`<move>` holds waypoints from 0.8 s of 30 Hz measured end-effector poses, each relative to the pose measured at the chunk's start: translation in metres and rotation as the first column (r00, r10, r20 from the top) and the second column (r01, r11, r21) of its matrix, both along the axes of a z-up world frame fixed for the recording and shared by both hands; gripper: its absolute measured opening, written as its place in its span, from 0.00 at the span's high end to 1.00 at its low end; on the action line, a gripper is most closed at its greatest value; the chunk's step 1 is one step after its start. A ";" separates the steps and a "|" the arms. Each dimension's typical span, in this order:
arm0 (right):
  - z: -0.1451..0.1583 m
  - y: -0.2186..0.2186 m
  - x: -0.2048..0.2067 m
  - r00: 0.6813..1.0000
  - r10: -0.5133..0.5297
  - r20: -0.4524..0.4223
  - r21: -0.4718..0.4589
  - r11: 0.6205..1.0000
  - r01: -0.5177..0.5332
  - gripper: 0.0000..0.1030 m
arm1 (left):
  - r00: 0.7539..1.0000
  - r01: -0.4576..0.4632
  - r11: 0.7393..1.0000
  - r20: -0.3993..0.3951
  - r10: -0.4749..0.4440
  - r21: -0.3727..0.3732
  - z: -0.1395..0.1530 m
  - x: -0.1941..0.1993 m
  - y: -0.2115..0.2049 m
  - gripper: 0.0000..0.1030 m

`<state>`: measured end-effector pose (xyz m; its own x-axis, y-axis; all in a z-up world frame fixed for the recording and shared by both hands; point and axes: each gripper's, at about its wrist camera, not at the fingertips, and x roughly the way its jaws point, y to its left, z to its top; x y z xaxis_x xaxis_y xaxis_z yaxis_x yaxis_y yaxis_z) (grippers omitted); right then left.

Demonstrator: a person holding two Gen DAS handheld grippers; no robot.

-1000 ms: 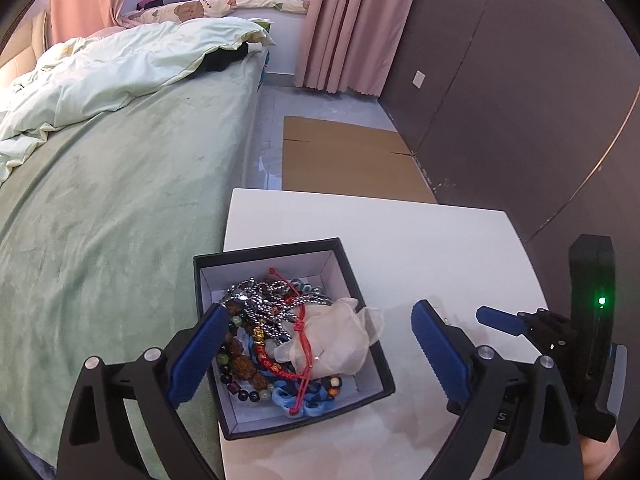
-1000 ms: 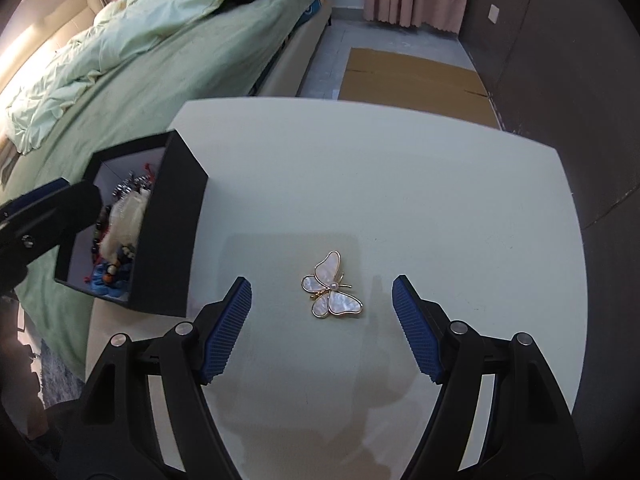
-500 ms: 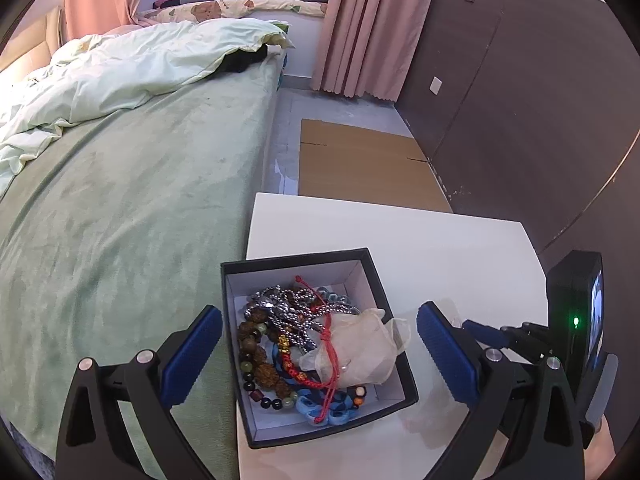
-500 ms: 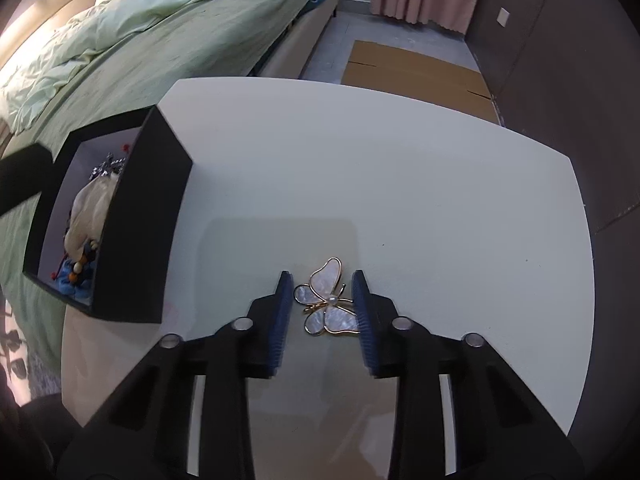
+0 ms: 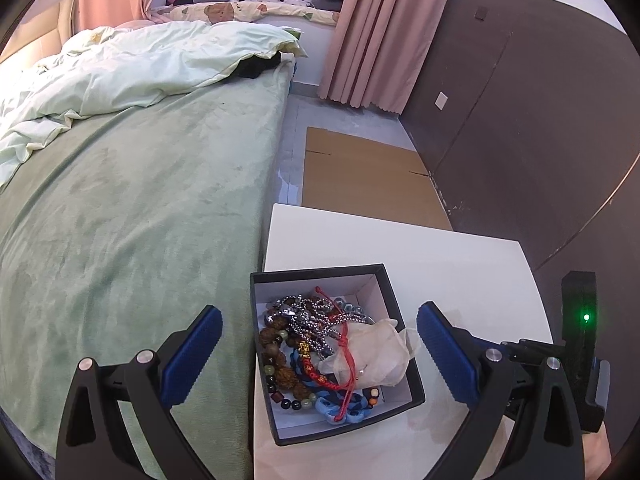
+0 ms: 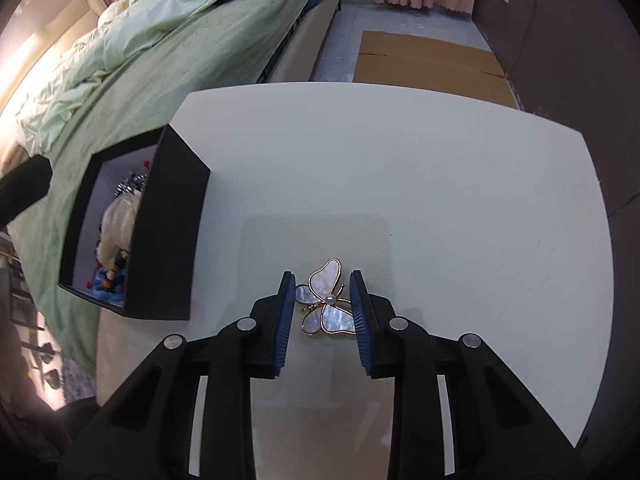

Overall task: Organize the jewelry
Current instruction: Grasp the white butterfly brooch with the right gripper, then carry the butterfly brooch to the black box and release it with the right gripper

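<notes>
Left view: left gripper (image 5: pixel 318 354) is held spread wide over the box (image 5: pixel 396 312), leaving it clear for loading.

Right view: right gripper (image 6: pixel 322 312), jaws just closed, is clamped on the brooch (image 6: pixel 326 298); box lies at 9 o'clock.

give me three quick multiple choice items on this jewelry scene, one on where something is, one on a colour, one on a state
1. Where is the butterfly brooch?
A. in the black box
B. on the white table, between the right gripper's pads
C. on the bed

2. What colour are the inside walls of the black box?
A. white
B. red
C. green

3. How is the left gripper?
A. shut on a bracelet
B. open, holding nothing
C. shut on the box wall

Answers:
1 B: the brooch lies on the white table with the right gripper pads at both wings.
2 A: the lining shows white.
3 B: its pads stand wide apart.
</notes>
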<state>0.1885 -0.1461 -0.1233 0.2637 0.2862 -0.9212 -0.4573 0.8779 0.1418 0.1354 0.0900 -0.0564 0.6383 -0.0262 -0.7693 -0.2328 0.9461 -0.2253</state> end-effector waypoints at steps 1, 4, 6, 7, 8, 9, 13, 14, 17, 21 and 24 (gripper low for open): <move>0.001 -0.001 0.001 1.000 -0.003 -0.009 0.015 1.000 0.003 0.72 | 1.000 -0.001 1.000 0.001 0.001 -0.002 0.000 -0.001 0.001 0.08; 0.005 -0.005 0.003 0.999 -0.013 -0.041 0.073 0.997 0.016 0.72 | 1.000 -0.003 1.000 0.002 0.003 -0.007 0.002 -0.001 0.003 0.08; 0.008 -0.007 0.003 0.998 -0.019 -0.056 0.105 0.994 0.024 0.72 | 1.000 -0.005 1.000 0.003 0.005 -0.011 0.002 -0.002 0.005 0.08; 0.010 -0.009 0.004 0.998 -0.021 -0.064 0.121 0.992 0.029 0.72 | 1.000 -0.007 1.000 0.005 0.007 -0.014 0.003 -0.002 0.006 0.08; 0.012 -0.009 0.004 0.998 -0.023 -0.066 0.134 0.990 0.032 0.72 | 1.000 -0.008 1.000 0.006 0.008 -0.015 0.003 -0.003 0.007 0.08; 0.015 -0.010 0.004 0.998 -0.025 -0.065 0.142 0.989 0.034 0.72 | 1.000 -0.009 1.000 0.007 0.009 -0.017 0.003 -0.003 0.008 0.08; 0.026 -0.010 0.002 0.998 -0.035 -0.053 0.170 0.984 0.043 0.72 | 1.000 -0.018 0.999 0.009 0.018 -0.026 0.005 -0.003 0.013 0.08; 0.031 -0.009 0.001 0.998 -0.039 -0.047 0.184 0.982 0.047 0.72 | 1.000 -0.021 0.999 0.009 0.021 -0.028 0.005 -0.003 0.014 0.08; 0.044 -0.008 -0.001 0.999 -0.041 -0.032 0.228 0.973 0.047 0.72 | 0.999 -0.031 0.999 0.012 0.031 -0.036 0.006 -0.004 0.017 0.08; 0.063 -0.002 -0.005 0.999 -0.041 -0.001 0.280 0.959 0.039 0.72 | 0.999 -0.042 0.998 0.018 0.043 -0.038 0.007 -0.005 0.020 0.08; 0.071 0.005 -0.010 0.999 -0.030 0.015 0.306 0.952 0.024 0.72 | 0.998 -0.050 0.998 0.020 0.051 -0.040 0.007 -0.007 0.023 0.08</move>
<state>0.1788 -0.1408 -0.0519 0.2922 0.5455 -0.7855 -0.4389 0.8063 0.3966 0.1288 0.1134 -0.0492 0.6556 -0.0231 -0.7548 -0.2752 0.9235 -0.2673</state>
